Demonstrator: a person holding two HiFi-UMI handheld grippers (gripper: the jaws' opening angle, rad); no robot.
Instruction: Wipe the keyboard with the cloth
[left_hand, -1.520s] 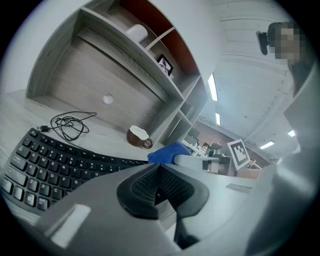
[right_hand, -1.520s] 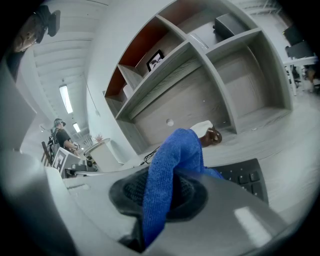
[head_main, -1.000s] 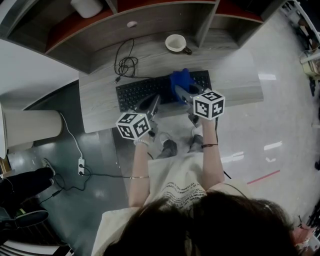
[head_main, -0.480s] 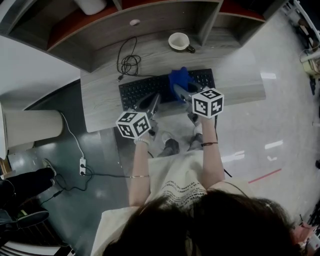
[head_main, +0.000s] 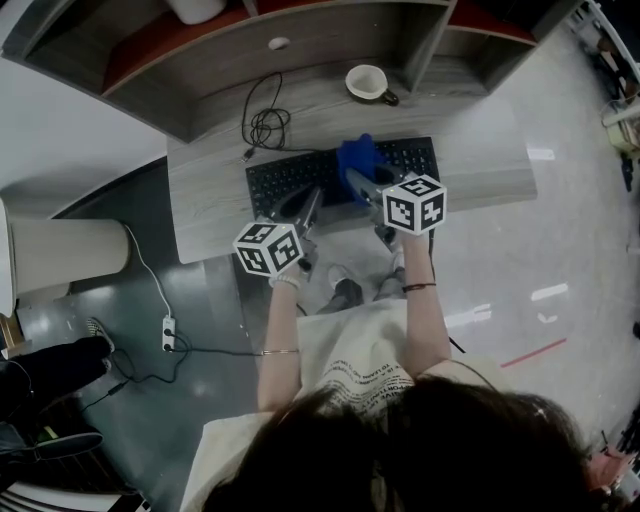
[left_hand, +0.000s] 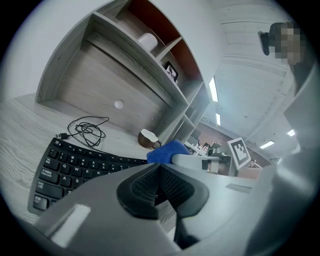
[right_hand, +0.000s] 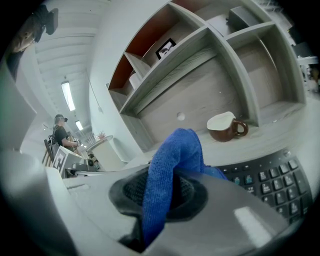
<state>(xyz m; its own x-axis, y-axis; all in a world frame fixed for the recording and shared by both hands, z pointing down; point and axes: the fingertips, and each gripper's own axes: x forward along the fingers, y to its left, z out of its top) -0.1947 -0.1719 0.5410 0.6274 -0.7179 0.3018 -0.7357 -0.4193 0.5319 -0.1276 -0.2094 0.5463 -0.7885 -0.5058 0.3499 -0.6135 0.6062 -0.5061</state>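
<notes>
1. Leftward along the keyboard (head_main: 285, 182) our right hand-held gripper (head_main: 362, 186) has slid slightly, carrying the cloth (head_main: 358, 157).
2. Its jaws clamp a fold so the rest of the cloth drags over the keys, right of the middle.
3. Our left hand-held gripper (head_main: 306, 204), jaws together and empty, hovers at the keyboard's near edge, probably to steady it on the counter (head_main: 205, 200).
4. The cloth is bright blue, soft and bunched.

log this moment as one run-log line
right tool: shut on cloth, over keyboard | left tool: shut, empty, at keyboard's front edge | mug: behind keyboard
</notes>
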